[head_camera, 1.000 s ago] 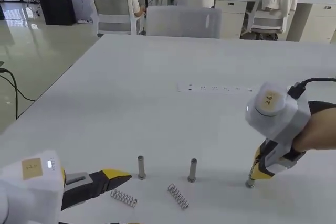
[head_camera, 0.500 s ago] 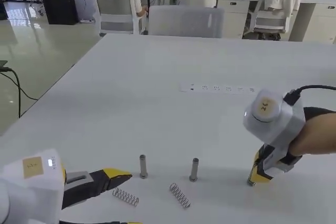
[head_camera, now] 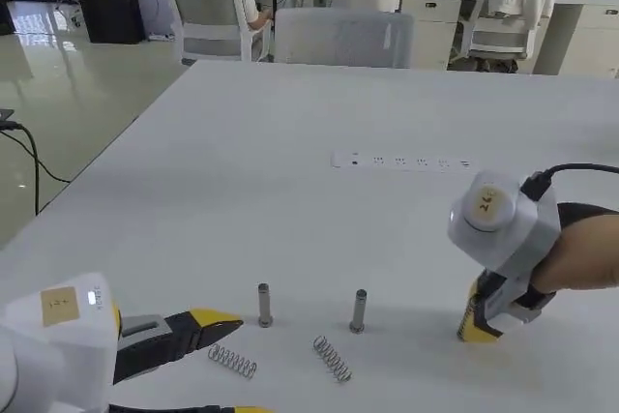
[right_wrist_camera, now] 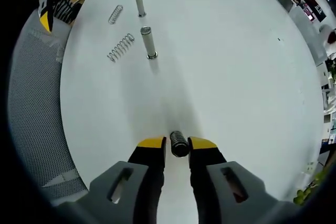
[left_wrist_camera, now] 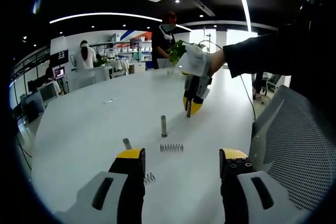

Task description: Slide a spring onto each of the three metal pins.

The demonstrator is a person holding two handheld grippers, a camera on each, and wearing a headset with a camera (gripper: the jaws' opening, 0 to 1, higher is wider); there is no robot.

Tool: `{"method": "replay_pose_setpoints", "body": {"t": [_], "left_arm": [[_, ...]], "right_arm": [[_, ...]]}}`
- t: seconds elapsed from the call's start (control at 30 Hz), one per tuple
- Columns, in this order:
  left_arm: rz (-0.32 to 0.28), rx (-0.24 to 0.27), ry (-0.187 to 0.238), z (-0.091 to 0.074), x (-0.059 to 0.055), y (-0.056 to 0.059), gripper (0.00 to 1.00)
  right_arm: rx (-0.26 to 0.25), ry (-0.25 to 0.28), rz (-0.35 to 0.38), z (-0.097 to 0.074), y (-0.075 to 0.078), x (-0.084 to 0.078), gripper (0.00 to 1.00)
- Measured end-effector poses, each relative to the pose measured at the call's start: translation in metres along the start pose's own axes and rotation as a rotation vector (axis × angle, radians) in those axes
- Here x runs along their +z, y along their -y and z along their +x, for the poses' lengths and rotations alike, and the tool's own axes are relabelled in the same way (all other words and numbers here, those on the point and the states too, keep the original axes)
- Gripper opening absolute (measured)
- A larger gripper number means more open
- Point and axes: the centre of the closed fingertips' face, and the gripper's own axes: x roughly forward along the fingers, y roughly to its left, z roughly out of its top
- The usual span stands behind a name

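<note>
Head view, worktop (head_camera: 290, 162): white, and all my work sits along its near edge.
Head view, pins: the left pin (head_camera: 264, 305) and the middle pin (head_camera: 359, 310) stand upright and bare, in a row along that edge.
Head view, loose springs: the first spring (head_camera: 232, 362) and the second spring (head_camera: 332, 358) lie flat and slanted, between those pins and the edge.
Head view, right gripper (head_camera: 477, 328): tips down at the right end of the row, hiding what is under them.
Head view, left gripper (head_camera: 232, 368): jaws spread wide around the first spring.
Left gripper view, left gripper (left_wrist_camera: 182, 157): released and holding nothing. The first spring (left_wrist_camera: 149, 177) lies close to one jaw, the second spring (left_wrist_camera: 171, 147) ahead, crosswise to the jaws.
Left gripper view, third pin (left_wrist_camera: 188, 114): a thin upright thing under my right gripper (left_wrist_camera: 191, 107), too small to be sure of.
Right gripper view, right gripper (right_wrist_camera: 177, 144): clenched on the third spring (right_wrist_camera: 179, 144), seen end-on, so its long axis runs along my jaws, pointing at the worktop.
Next, as I judge: press straight down, then let go. My left gripper is nearer both loose springs.
</note>
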Motion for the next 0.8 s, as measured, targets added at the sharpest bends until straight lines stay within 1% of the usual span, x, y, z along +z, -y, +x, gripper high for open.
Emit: {"method": "replay_pose_setpoints", "body": {"t": [0.23, 0.53, 0.8], "left_arm": [[-0.001, -0.001, 0.000, 0.000, 0.000, 0.001, 0.55], [0.001, -0.002, 0.003, 0.002, 0.002, 0.002, 0.56], [0.002, -0.004, 0.002, 0.002, 0.003, 0.002, 0.55]], "right_arm": [[0.000, 0.004, 0.005, 0.000, 0.000, -0.003, 0.22], [-0.004, 0.011, 0.020, -0.005, 0.001, -0.007, 0.23], [-0.014, 0.018, 0.039, -0.012, 0.000, -0.017, 0.23]]}}
